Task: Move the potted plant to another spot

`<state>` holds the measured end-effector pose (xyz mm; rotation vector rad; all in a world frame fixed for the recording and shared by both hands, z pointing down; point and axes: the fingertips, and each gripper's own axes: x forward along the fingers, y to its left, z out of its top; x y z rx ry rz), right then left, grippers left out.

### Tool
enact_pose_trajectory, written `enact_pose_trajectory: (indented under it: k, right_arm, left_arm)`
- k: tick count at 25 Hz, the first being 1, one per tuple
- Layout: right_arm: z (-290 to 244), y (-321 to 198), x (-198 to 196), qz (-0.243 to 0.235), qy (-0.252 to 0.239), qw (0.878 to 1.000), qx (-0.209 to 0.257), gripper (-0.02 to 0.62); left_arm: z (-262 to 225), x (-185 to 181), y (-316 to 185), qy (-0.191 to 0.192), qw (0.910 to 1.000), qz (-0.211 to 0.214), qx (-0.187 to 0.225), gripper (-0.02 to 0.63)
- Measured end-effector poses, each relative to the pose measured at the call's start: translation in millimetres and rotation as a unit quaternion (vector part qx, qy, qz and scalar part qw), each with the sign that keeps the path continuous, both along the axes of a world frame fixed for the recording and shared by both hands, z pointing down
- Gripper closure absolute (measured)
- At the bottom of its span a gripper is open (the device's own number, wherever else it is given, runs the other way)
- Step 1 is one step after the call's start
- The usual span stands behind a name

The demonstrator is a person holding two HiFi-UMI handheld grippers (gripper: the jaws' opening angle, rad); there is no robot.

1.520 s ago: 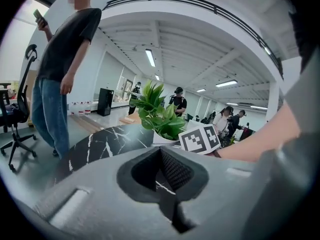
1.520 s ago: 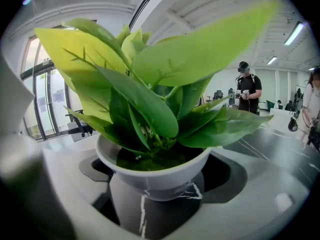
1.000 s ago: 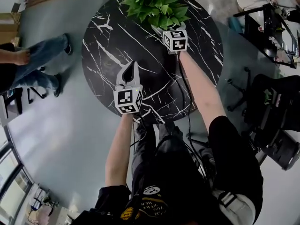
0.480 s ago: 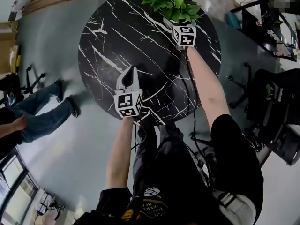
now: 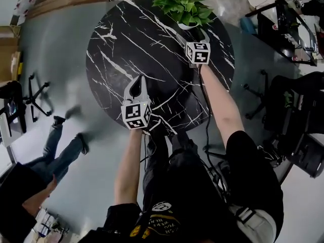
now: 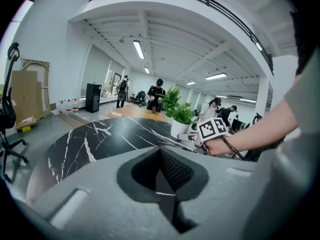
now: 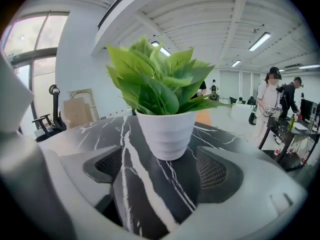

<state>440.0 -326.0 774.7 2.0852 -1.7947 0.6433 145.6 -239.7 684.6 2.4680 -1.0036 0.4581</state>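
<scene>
Seen from above, a round black table with white marble veining (image 5: 126, 44) stands on a grey floor (image 5: 66, 59). A leafy green plant in a ribbed white pot (image 5: 188, 26) stands upright at the table's 1 o'clock edge. The right gripper (image 5: 193, 33) reaches toward the pot from 5 o'clock on a bare forearm (image 5: 218, 103). Its marker cube (image 5: 198, 53) is just on the near side of the pot. In the right gripper view its 2 grey jaws stand wide apart and are closing. The pot (image 7: 165, 134) sits at the mouth of the gap, and neither mesh pad (image 7: 212, 170) touches it. The left gripper (image 5: 137, 83) is over the table at about 7 o'clock, well apart from the plant. In its own view the left gripper (image 6: 161, 153) has its jaws pressed together with nothing between them. A blurred person in blue jeans (image 5: 58, 148) is on the floor at 8 o'clock
</scene>
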Motion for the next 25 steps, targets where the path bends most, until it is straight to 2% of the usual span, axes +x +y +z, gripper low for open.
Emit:
enact_pose_trajectory:
  k: [2, 4, 6, 11, 15, 18, 22, 25]
  right_arm:
    - [-10, 35, -15, -0.007, 0.011, 1.0, 0.0, 0.171]
    - [-27, 70, -27, -0.009, 0.034, 0.999, -0.003, 0.327]
    - [-55, 102, -38, 0.006, 0.031, 0.999, 0.011, 0.45]
    - [-145, 176, -76, 0.035, -0.027, 0.997, 0.071, 0.592]
    - [-206, 208, -97, 0.019, -0.029, 0.994, 0.099, 0.592]
    - [-238, 226, -121, 0.003, -0.039, 0.993, 0.108, 0.592]
    - [-260, 253, -150, -0.01, -0.031, 0.994, 0.108, 0.592]
    - [-270, 254, -156, -0.006, -0.032, 0.993, 0.109, 0.594]
  left_arm:
    - [-14, 7, 3, 0.01, 0.9999, 0.007, 0.0, 0.602]
    - [-33, 23, 3, 0.022, 0.9995, 0.02, 0.008, 0.603]
    - [-57, 43, 3, 0.034, 0.9986, 0.035, 0.02, 0.602]
    - [-113, 72, 39, 0.052, 0.9953, 0.07, 0.04, 0.603]
    - [-157, 85, 67, 0.067, 0.9925, 0.087, 0.054, 0.601]
    - [-178, 81, 89, 0.065, 0.9907, 0.096, 0.072, 0.601]
    - [-181, 69, 114, 0.065, 0.9925, 0.086, 0.057, 0.601]
    - [-195, 68, 113, 0.064, 0.9916, 0.086, 0.072, 0.601]
